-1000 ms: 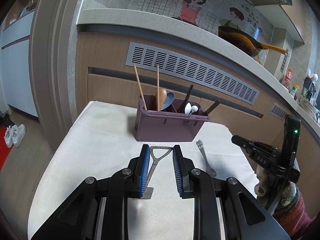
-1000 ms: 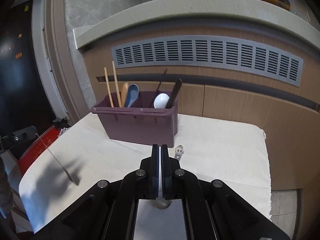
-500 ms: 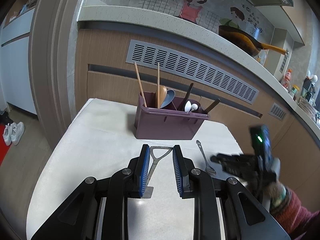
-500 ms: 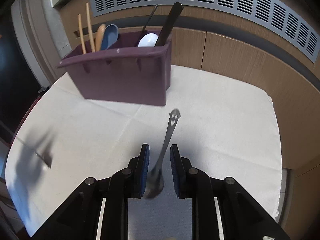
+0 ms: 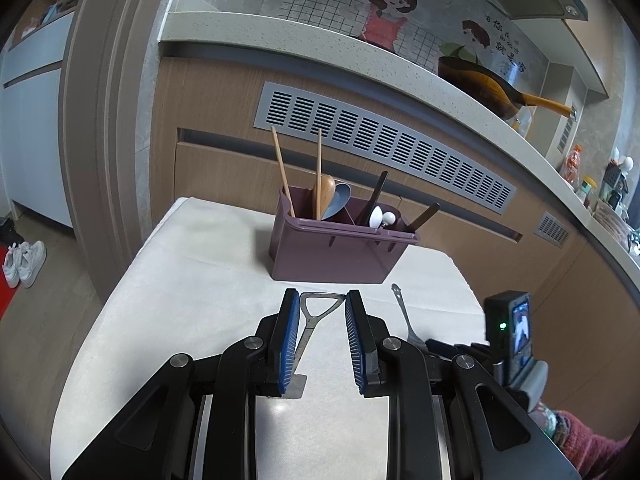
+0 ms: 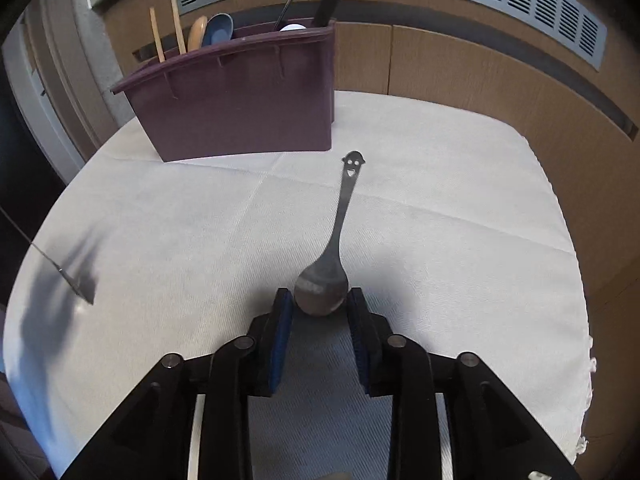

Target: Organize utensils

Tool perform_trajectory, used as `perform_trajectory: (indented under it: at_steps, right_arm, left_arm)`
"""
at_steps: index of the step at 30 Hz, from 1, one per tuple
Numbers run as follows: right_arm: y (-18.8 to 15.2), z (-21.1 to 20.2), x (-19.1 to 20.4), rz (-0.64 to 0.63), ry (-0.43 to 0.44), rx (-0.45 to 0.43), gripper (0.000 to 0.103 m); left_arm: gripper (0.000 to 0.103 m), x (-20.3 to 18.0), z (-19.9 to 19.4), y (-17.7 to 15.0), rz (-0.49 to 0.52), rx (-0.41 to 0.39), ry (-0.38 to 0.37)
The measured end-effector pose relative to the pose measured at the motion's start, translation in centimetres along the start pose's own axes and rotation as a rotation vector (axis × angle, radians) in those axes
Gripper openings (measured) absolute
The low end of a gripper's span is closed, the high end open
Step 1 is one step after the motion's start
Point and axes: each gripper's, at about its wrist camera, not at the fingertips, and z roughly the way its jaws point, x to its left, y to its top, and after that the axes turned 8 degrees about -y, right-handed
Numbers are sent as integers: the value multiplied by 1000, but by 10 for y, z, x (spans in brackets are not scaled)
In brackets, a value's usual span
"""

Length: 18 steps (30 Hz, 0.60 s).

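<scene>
Spoon (image 6: 325,276) with a smiley-face handle lies flat on the white-clothed worktop (image 6: 440,208) at the centre of my right wrist view, its bowl just in front of my right claw (image 6: 320,300), whose jaws are opening with nothing gripped. My left claw (image 5: 322,308) sits part open at lower centre of its view, a small metal shovel-shaped utensil (image 5: 310,322) between the blue pads and close against the left one; I cannot tell whether it is gripped. Beyond, in the upper middle of both views, a purple caddy (image 6: 244,108) holds chopsticks (image 5: 282,168) and other spoons upright.
</scene>
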Motion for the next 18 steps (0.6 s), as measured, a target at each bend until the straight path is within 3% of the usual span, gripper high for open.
perform_trajectory:
  at_steps: [2,4,6,14,18]
  right_arm:
    - [1,1,9,-47,-32,-24,35]
    - [2,-2,9,-52,-31,-34,27]
    - [2,-11,6,-54,-37,-63,27]
    - [17,-102,-10,-64,-8,-305,27]
    - [25,-129,-19,-54,31,-357,26]
  left_arm:
    - [24,0,0,0,0,1,1]
    - [24,0,0,-1,4,3,3]
    - [24,0,-1,-1,4,4,6]
    - [24,-4,-2,2,12,0,5]
    - [24,-8,-3,2,20,0,-2]
